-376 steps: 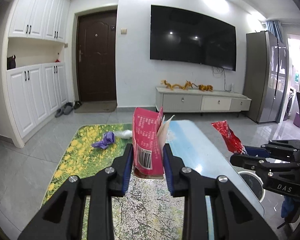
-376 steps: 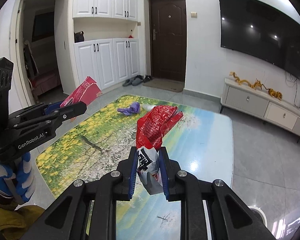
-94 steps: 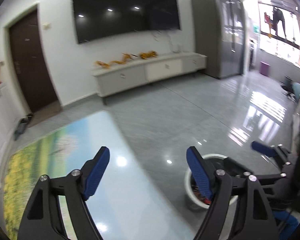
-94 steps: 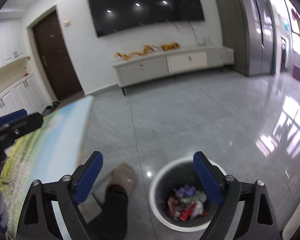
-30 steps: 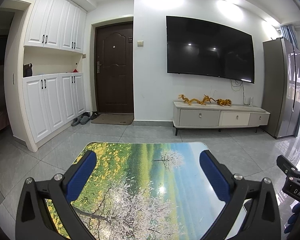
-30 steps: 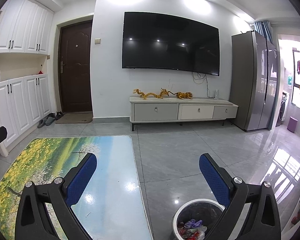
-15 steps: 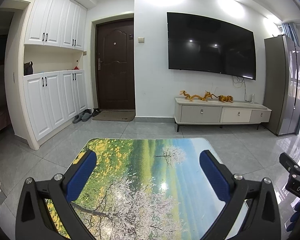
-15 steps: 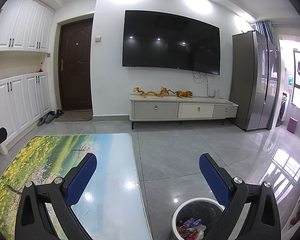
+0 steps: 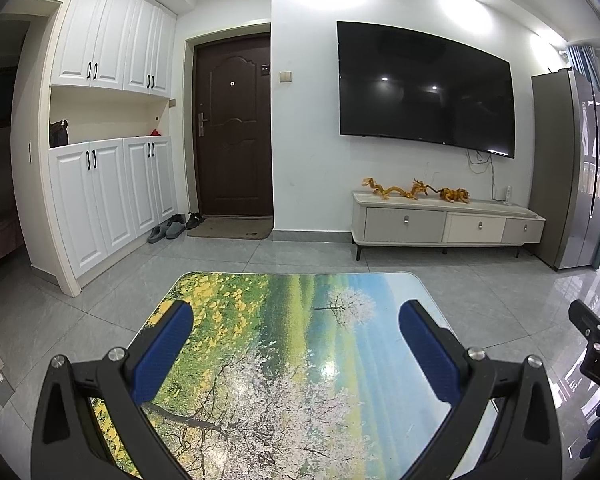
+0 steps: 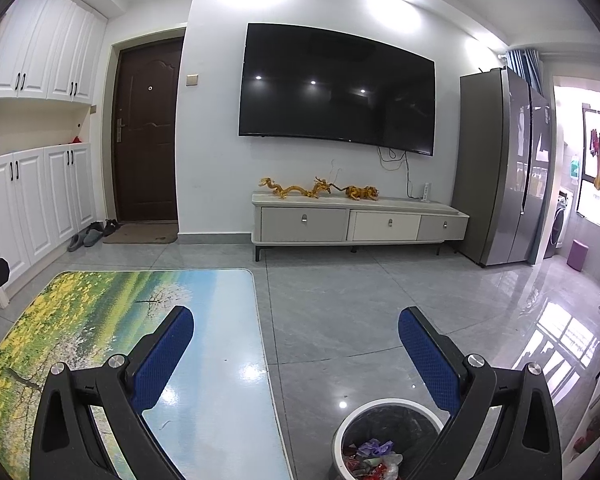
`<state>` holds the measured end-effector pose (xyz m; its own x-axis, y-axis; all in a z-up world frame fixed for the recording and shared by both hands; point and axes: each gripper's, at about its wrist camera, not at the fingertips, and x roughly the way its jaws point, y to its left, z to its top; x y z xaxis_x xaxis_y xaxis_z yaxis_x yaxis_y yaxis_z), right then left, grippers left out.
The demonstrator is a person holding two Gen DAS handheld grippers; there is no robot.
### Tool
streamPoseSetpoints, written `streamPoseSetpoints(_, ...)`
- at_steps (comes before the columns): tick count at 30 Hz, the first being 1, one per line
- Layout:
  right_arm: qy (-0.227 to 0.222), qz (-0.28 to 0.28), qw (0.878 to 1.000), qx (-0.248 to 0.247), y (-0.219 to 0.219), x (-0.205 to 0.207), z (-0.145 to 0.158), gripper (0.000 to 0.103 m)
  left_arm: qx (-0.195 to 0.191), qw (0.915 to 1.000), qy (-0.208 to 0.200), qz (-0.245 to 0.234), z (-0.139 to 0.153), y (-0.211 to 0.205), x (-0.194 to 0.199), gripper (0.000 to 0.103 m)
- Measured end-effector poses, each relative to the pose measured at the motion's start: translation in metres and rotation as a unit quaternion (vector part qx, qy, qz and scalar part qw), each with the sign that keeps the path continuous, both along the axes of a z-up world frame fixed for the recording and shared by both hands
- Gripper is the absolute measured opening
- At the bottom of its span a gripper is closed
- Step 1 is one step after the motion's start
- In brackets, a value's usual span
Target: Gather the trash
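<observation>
Beside the table's right edge, on the grey floor tiles, stands the bin (image 10: 384, 436), white-rimmed with a dark liner. Trash (image 10: 374, 460) lies at its bottom: a purple scrap, red wrappers and a pale crumpled piece, all below the rim.

Right of the table and above the bin hovers the right gripper (image 10: 296, 354), jaws spread wide with nothing between the blue pads; its left finger sits over the table's right edge and its right finger over the bin's rim.

Over the table's near end hangs the left gripper (image 9: 296, 348), jaws likewise wide apart and holding nothing. Part of the right gripper shows black at the right border of the left wrist view.

On the table (image 9: 284, 320) a glossy printed landscape of yellow blossom, a white tree and blue sky covers the top.

Beyond the table against the far wall stands a low cabinet (image 10: 360, 224) with three drawers and gold figurines (image 10: 320, 190) on top, under a wall-mounted TV (image 10: 336, 88). Left of the table are a dark door (image 9: 234, 128), a mat and slippers, then white cupboards (image 9: 108, 148). Right of the cabinet stands a grey fridge (image 10: 500, 168).
</observation>
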<state>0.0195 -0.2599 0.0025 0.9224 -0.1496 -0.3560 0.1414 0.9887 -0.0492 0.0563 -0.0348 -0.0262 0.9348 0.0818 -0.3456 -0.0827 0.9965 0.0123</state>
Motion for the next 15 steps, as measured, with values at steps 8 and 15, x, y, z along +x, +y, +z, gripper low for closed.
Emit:
streamPoseSetpoints(8,-0.003,-0.003,1.000,-0.004,0.0000,-0.0021,0.0006,0.103,-0.003,1.0000,0.002,0.002,0.0019,0.0041,-0.0013,0.103)
streamPoseSetpoints(15,-0.007,-0.005,1.000,-0.006,0.0001,-0.0037,0.0026,0.103,-0.004,1.0000,0.002,0.000,0.0026,0.0045,-0.0013,0.103)
